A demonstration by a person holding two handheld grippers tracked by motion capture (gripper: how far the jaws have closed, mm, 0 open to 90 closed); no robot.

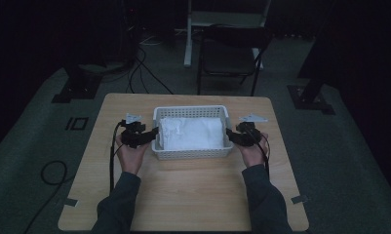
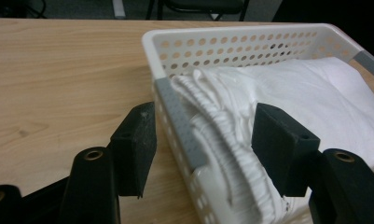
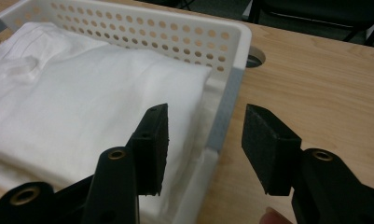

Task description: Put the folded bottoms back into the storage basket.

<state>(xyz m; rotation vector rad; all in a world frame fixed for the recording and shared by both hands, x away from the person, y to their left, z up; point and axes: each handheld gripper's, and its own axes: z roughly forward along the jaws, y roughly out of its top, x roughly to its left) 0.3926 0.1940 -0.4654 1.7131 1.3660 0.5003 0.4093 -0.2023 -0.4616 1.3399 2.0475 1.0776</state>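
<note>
Near the tabletop's middle, the left gripper and right gripper each straddle one short end wall of the white perforated plastic basket, jaws part open and not yet pinching. Its long axis runs between them, both equally near. A folded white cloth lies inside; beyond the far edge stands a dark chair.

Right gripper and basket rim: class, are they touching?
Apart. The right gripper view shows the right gripper straddling the basket end wall, with gaps beside both pads.
</note>
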